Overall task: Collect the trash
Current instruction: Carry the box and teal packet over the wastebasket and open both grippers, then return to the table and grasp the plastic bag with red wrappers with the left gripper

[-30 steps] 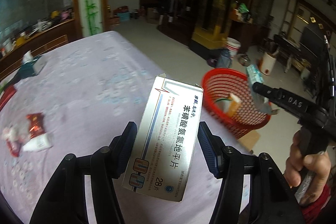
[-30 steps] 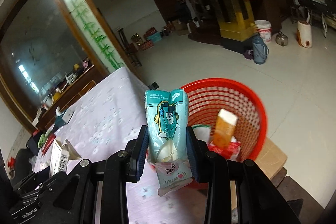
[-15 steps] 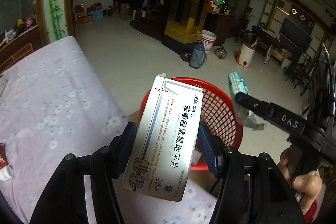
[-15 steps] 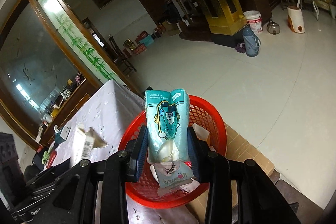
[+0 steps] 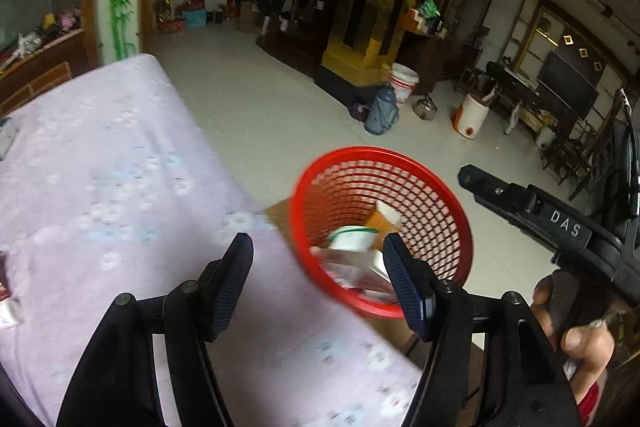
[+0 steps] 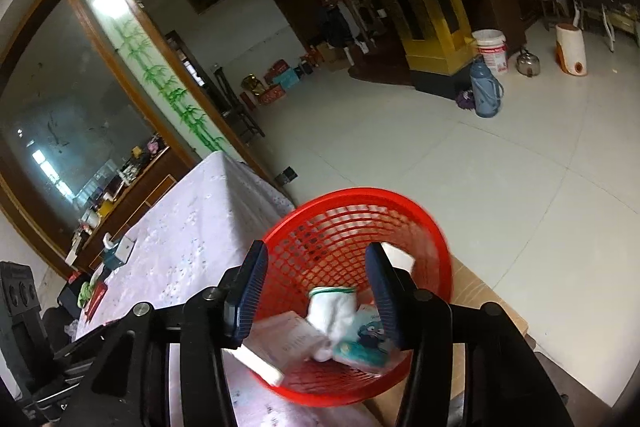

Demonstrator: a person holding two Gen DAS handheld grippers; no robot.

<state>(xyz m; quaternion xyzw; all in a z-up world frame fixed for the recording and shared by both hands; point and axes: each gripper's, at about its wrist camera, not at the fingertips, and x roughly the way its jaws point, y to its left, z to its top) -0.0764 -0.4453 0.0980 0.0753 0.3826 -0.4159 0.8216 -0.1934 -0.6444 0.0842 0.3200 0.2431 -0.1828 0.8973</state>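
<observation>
Both grippers empty over the red basket, trash inside it.

The left gripper (image 5: 318, 281) hangs with its fingers spread wide and nothing between them, above the table edge and the near rim of the red basket (image 5: 436, 195). The right gripper (image 6: 316, 297) is also spread and empty, directly over the basket (image 6: 348, 201). In the basket lie a white box (image 6: 280, 343), a white crumpled wrapper (image 6: 334, 311) and a teal packet (image 6: 364, 339), touching one another. The basket sits on a cardboard box (image 6: 488, 299) just beside the table (image 5: 100, 187), which has a pale floral cloth. A hand (image 5: 576, 339) grips the right tool's handle.
</observation>
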